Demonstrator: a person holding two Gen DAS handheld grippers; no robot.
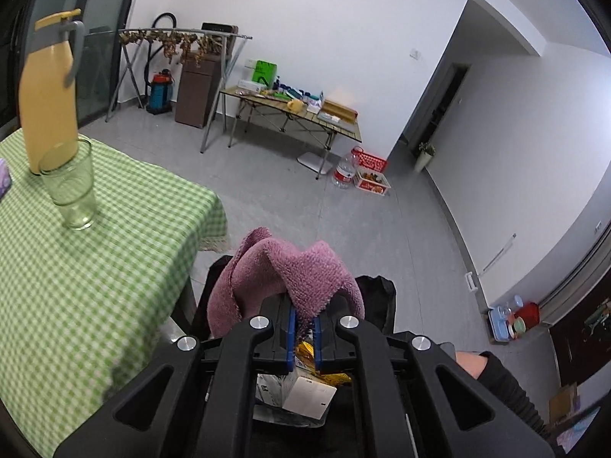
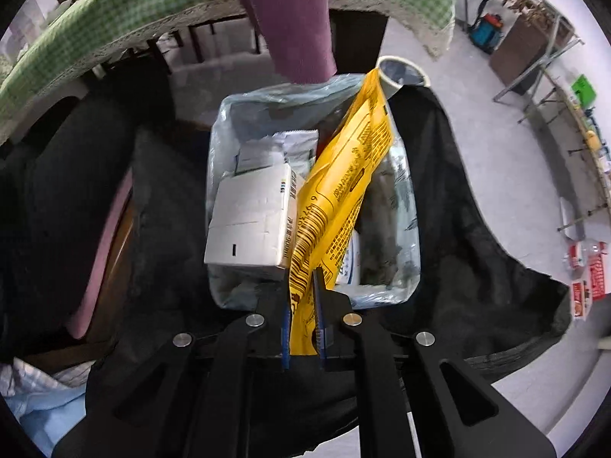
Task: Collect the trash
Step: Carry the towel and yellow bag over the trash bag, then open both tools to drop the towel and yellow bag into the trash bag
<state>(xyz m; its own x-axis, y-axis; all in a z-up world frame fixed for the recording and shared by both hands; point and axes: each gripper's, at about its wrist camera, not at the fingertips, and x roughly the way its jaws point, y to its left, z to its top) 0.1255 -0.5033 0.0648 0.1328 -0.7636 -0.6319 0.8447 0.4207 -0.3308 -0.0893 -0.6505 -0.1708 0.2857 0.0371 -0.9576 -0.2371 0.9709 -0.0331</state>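
My left tongs (image 1: 303,328) pinch one purple cloth (image 1: 290,271). My right tongs (image 2: 303,305) pinch one yellow wrapper (image 2: 340,191), leaning into one lined bin (image 2: 229,122) just ahead, beside one white carton (image 2: 248,221). One glass (image 1: 72,191) and one yellow bottle (image 1: 47,95) stand up-left on the green checked tablecloth (image 1: 114,248). Grey floor (image 1: 305,198), white walls (image 1: 343,19).

Cloth, film, card and glass

The purple towel (image 1: 290,274) is nubbly terry; the yellow wrapper (image 2: 343,191) is glossy printed film (creased along its length). The white carton (image 2: 248,221) looks like matt card, the bin liner (image 2: 401,175) thin translucent plastic. The tablecloth (image 1: 114,236) is woven checked cloth, the tumbler (image 1: 72,187) smooth green glass.
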